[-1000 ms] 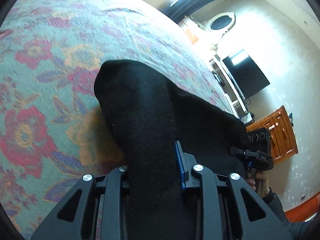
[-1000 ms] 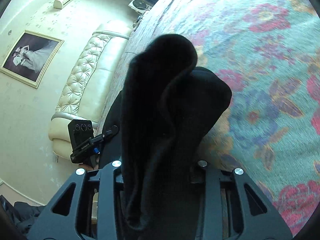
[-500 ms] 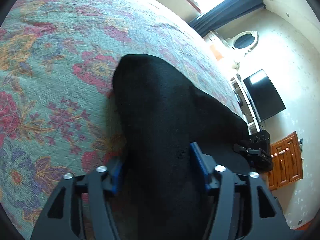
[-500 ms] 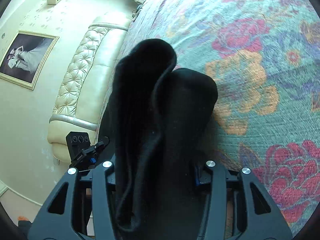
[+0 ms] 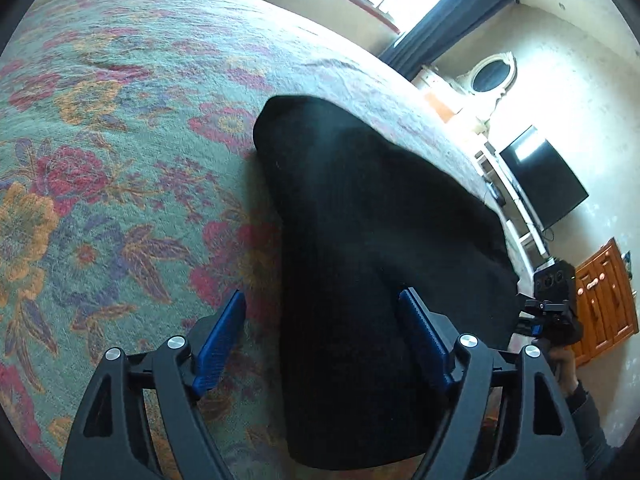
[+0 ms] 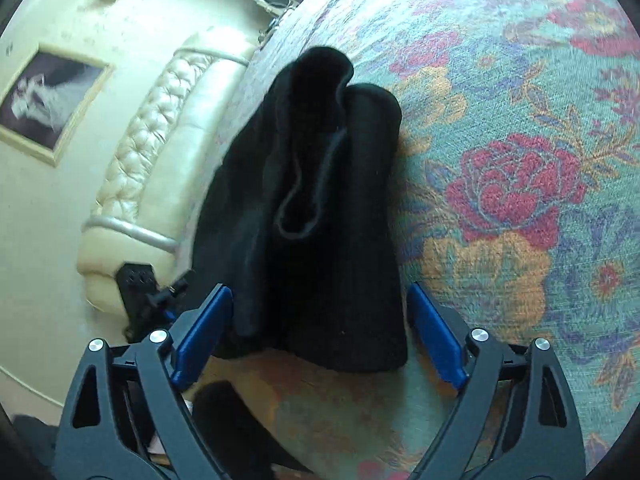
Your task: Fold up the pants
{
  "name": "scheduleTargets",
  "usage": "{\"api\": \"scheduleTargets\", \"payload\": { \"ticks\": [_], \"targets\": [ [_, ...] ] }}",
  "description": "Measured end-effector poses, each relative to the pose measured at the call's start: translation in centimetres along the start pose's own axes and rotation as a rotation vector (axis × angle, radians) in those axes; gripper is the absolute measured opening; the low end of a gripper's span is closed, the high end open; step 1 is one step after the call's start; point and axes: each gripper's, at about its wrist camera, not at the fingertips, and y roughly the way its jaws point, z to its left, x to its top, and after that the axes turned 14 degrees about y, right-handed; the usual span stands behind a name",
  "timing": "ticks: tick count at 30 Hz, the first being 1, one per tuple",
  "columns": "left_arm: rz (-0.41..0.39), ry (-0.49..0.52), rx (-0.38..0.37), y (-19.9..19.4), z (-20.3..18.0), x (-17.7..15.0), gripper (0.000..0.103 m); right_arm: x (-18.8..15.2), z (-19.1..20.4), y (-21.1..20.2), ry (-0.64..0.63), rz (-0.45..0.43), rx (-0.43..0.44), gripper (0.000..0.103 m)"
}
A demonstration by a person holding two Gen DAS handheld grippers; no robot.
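The black pants (image 5: 360,240) lie folded in a thick bundle on the floral bedspread (image 5: 120,160). My left gripper (image 5: 324,340) straddles their near end, jaws opening. Its left pad stands clear of the cloth and its right pad is at the cloth's edge without pressing. In the right wrist view the pants (image 6: 320,220) show loose layered folds on top. My right gripper (image 6: 320,332) is over their near end, jaws opening, with both blue pads apart from the cloth. Each view shows the other gripper past the bundle's far side: the right gripper (image 5: 556,304) and the left gripper (image 6: 140,292).
The bedspread (image 6: 520,160) spreads wide beyond the pants. A cream tufted headboard (image 6: 160,132) runs along one side of the bed. A dark television (image 5: 544,184) and a wooden cabinet (image 5: 604,300) stand by the wall on the opposite side. A person's hand (image 5: 564,364) holds the right gripper.
Both grippers were shut on the black cloth and have let go, jaws now wide. The pants have settled flat on the bedspread, and both grippers have drawn back a little.
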Motion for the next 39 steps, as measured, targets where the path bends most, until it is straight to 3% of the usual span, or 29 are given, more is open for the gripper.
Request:
{"api": "scheduleTargets", "payload": {
  "ticks": [2, 4, 6, 9, 13, 18, 23, 30, 39],
  "targets": [
    [-0.002, 0.013, 0.009, 0.3, 0.0, -0.3, 0.078, -0.7, -0.2, -0.2, -0.030, -0.016, -0.036, 0.073],
    [-0.017, 0.008, 0.036, -0.4, 0.1, -0.2, 0.078, -0.5, -1.2, -1.3, 0.053, -0.055, -0.007, 0.072],
    [-0.042, 0.038, 0.085, -1.6, -0.6, 0.1, 0.078, -1.1, -1.3, -3.3, 0.109, -0.128, -0.044, 0.075],
    [-0.099, 0.130, 0.172, -3.6, -3.4, 0.6, 0.078, -3.3, 0.4, -5.6, 0.065, -0.277, -0.214, 0.076],
    [-0.138, 0.224, 0.291, -5.0, -7.9, -0.6, 0.085, -7.7, 4.9, -5.8, -0.064, -0.410, -0.375, 0.087],
    [-0.152, 0.284, 0.343, -5.2, -11.9, -3.1, 0.085, -12.2, 9.5, -2.3, -0.221, -0.383, -0.504, 0.090],
    [-0.155, 0.291, 0.415, -4.6, -13.9, -4.5, 0.085, -15.1, 10.2, -0.9, -0.246, -0.372, -0.510, 0.090],
    [-0.096, 0.240, 0.526, -3.6, -13.0, -5.4, 0.085, -16.7, 10.9, -0.7, -0.271, -0.410, -0.530, 0.090],
    [-0.057, 0.121, 0.505, -3.5, -10.6, -5.7, 0.085, -17.2, 10.8, -0.9, -0.280, -0.431, -0.548, 0.090]
  ]
}}
